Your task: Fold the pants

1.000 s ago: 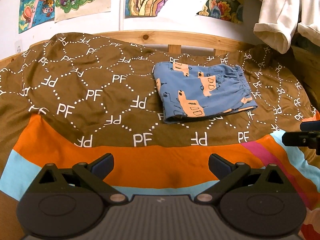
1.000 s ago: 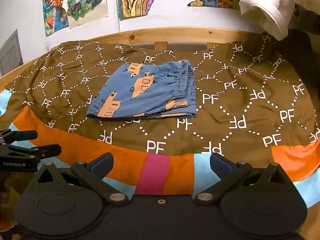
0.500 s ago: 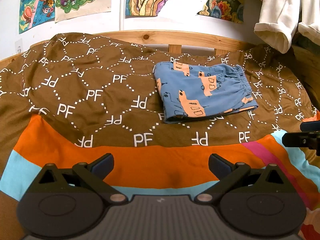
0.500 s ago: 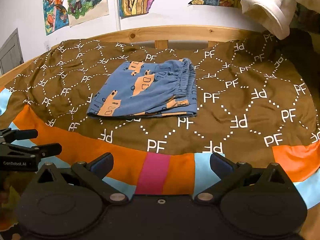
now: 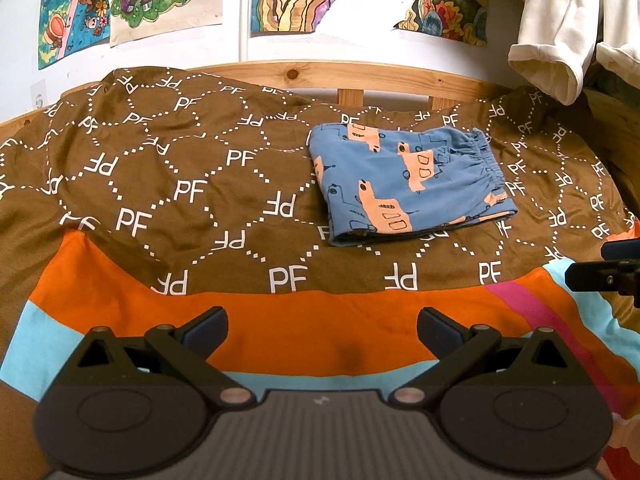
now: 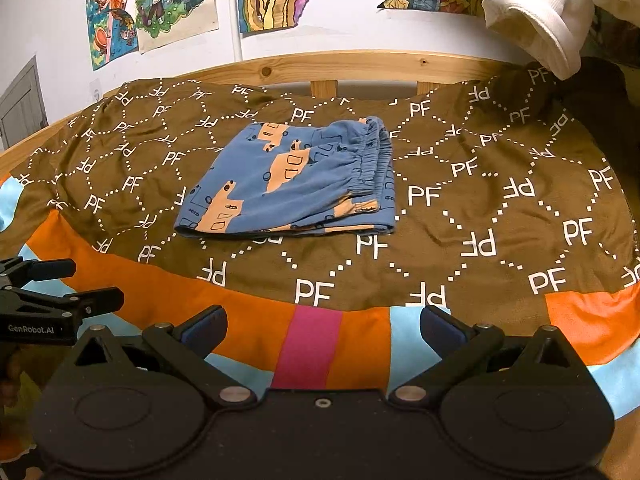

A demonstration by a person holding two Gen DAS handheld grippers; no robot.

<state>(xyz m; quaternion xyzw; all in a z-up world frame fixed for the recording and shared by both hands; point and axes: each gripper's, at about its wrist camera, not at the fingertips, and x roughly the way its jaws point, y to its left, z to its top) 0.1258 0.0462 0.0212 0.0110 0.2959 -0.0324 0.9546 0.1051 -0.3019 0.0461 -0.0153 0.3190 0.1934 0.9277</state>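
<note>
- The left gripper [image 5: 322, 326] hung with its jaws spread wide and nothing between them, its dark blue pads [image 5: 206, 326] over the orange band of the bedspread [image 5: 160, 184].
- The right gripper [image 6: 322, 326] was likewise spread wide and held nothing — below the gap between its fingers lay the pink stripe of the same bedspread [image 6: 500, 208].
- The pants [image 5: 404, 184], blue with peach vehicle prints, lay folded into a compact rectangle on the brown "PF" part of the cover, ahead of the left gripper and off to its right, well apart from its fingertips.
- From the right gripper, the pants [image 6: 296, 184] sat ahead and slightly to the left, also well apart; the gathered elastic waistband [image 6: 374, 156] formed the folded stack's right edge.
- Each tool showed in the other's view — the right gripper [image 5: 608, 270] poked in at the right edge of the left wrist camera, and the left gripper [image 6: 56, 292] at the left edge of the right wrist camera, low over the striped border.
- Beyond the pants ran a wooden bed rail [image 6: 360, 64], with coloured drawings [image 6: 152, 4] on the white wall above it.
- A white garment [image 6: 536, 20] hung down at the upper right, ahead of both grippers.
</note>
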